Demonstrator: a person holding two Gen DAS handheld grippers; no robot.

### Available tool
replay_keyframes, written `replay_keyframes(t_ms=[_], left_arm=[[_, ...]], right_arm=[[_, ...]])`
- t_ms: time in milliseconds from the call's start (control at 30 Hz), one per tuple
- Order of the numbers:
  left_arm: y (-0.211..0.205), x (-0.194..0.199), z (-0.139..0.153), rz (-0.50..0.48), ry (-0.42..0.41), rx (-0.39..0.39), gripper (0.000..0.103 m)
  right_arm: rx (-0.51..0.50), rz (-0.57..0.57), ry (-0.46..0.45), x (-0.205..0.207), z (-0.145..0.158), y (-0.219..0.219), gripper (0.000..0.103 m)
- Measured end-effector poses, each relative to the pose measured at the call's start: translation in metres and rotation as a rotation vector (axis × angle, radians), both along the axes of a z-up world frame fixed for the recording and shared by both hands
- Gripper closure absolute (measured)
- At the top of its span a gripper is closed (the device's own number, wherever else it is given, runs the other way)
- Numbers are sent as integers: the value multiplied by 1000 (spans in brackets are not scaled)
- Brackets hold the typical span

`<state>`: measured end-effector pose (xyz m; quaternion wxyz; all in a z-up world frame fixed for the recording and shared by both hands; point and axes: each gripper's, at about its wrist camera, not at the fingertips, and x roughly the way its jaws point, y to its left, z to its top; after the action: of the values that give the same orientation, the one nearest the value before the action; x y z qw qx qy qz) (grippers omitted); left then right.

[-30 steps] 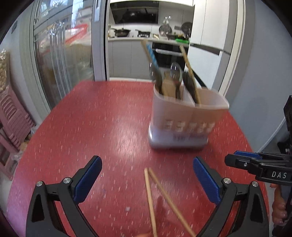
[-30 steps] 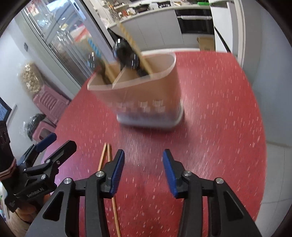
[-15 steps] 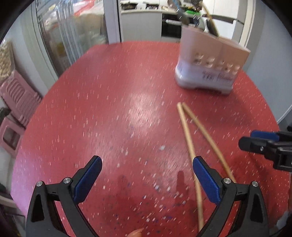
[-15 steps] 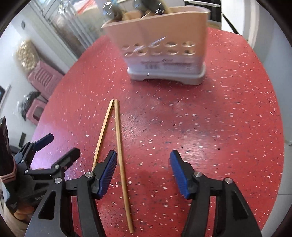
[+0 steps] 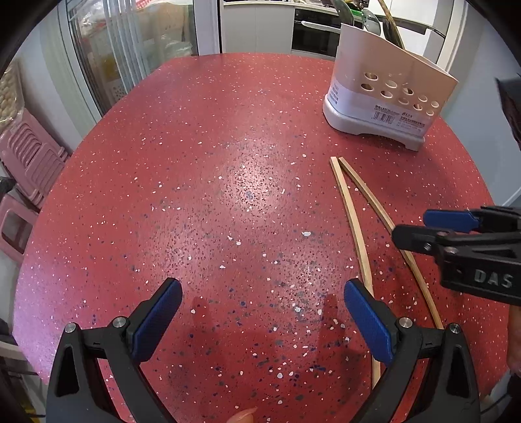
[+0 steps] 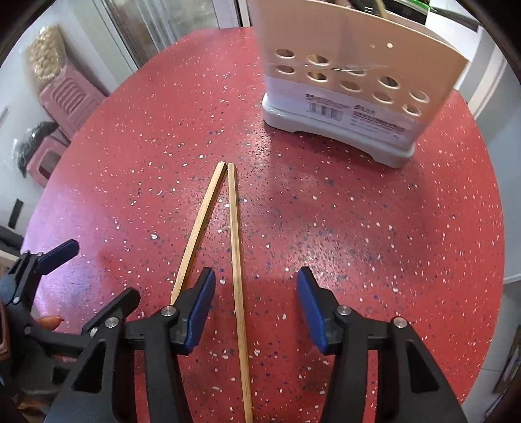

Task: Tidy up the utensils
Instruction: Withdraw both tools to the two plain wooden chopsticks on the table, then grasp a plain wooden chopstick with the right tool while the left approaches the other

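While both claws gape empty, two slim wooden chopsticks (image 6: 235, 247) lie on speckled red table (image 5: 228, 182).

A round red speckled table (image 5: 228, 162) fills the view, with a bright glare patch near its middle. Past its far edge, at eleven o'clock, a glass sliding door (image 5: 130, 48) stands in a pale frame. At twelve o'clock there are white kitchen cabinets (image 5: 257, 29) and a dark built-in oven (image 5: 312, 35). Over at nine o'clock, stacked pink plastic stools (image 5: 26, 169) sit against a grey-white wall (image 5: 49, 84). At two o'clock, a plain pale wall (image 5: 478, 65).
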<state>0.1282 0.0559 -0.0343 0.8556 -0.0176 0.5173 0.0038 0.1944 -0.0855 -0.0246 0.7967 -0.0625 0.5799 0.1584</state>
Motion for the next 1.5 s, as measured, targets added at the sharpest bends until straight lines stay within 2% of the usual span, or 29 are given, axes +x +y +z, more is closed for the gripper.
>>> replay_keyframes(t_ms=[167,433,500,567,767,933,1033,1200,1500], left_arm=[[1,-2,-1,-13,15,-20,0],[-5,1,0,-44,37,-21,0],[-7,3,0,-50,43,-27,0],[-9,5,1,-58,46,-22,0],[-24,15,2,-86,53,7,0],[-34,24,1,-84,69,16,0],[-40,32,1,-90,80,17,0],[-51,44,-2,-125,110,10,1],[-75,62,2,-207,156,27,18]], right_arm=[[-58,21,13,11,-5,14,57],[-124,66,40,20,-10,42,62],[-126,66,47,22,-11,49,67],[-121,75,53,23,-11,51,80],[-87,69,51,30,-10,31,96],[-14,56,50,28,-8,12,97],[13,55,18,20,-2,0,97],[78,46,0,10,6,-26,97],[169,39,-27,-7,22,-54,97]])
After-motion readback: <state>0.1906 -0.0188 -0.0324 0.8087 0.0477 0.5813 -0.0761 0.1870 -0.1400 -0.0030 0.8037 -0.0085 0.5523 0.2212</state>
